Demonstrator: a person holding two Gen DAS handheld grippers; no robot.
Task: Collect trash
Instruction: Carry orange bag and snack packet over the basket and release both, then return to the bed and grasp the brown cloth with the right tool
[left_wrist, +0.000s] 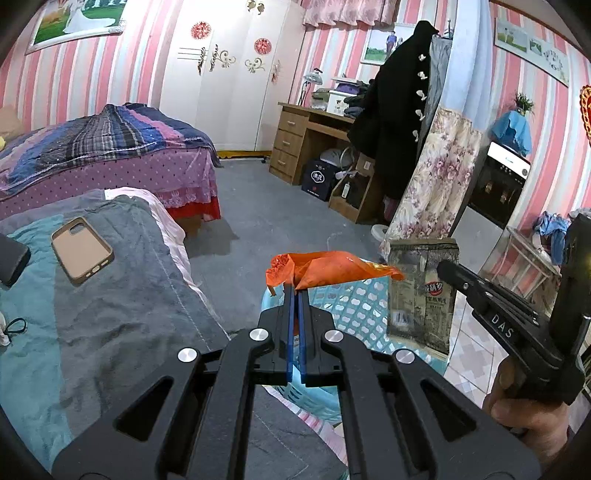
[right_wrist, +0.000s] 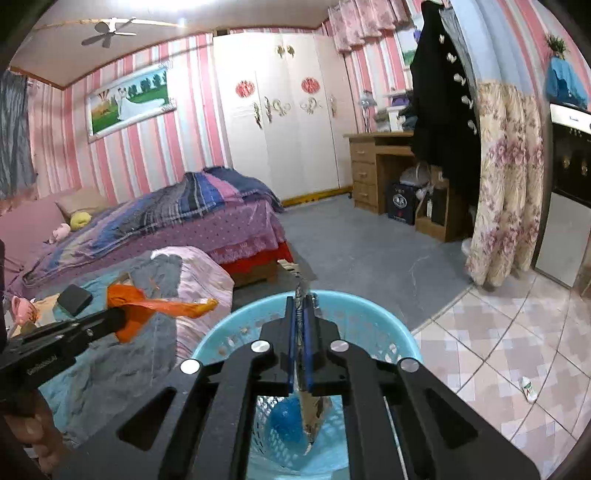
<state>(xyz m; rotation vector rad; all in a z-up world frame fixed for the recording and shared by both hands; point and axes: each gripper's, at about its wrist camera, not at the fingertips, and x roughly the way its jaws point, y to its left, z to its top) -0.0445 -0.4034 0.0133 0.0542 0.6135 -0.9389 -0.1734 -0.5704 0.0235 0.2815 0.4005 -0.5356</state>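
My left gripper (left_wrist: 296, 288) is shut on a crumpled orange plastic bag (left_wrist: 332, 267), held over the near rim of a light blue mesh basket (left_wrist: 354, 306). To its right, my right gripper (left_wrist: 442, 267) pinches a grey-green snack packet (left_wrist: 421, 295) that hangs upright over the basket. In the right wrist view the right gripper (right_wrist: 303, 301) is shut on that packet (right_wrist: 314, 410), seen edge-on and reaching down inside the basket (right_wrist: 391, 317). The left gripper (right_wrist: 122, 314) holds the orange bag (right_wrist: 155, 308) at the left, beside the basket's rim.
A bed with a grey-teal blanket (left_wrist: 110, 302) lies left of the basket, with a tan phone case (left_wrist: 81, 249) on it. A blue round thing (right_wrist: 286, 421) lies in the basket's bottom. A small white bottle (right_wrist: 528, 387) lies on the tiled floor. A floral curtain (right_wrist: 506, 177) hangs right.
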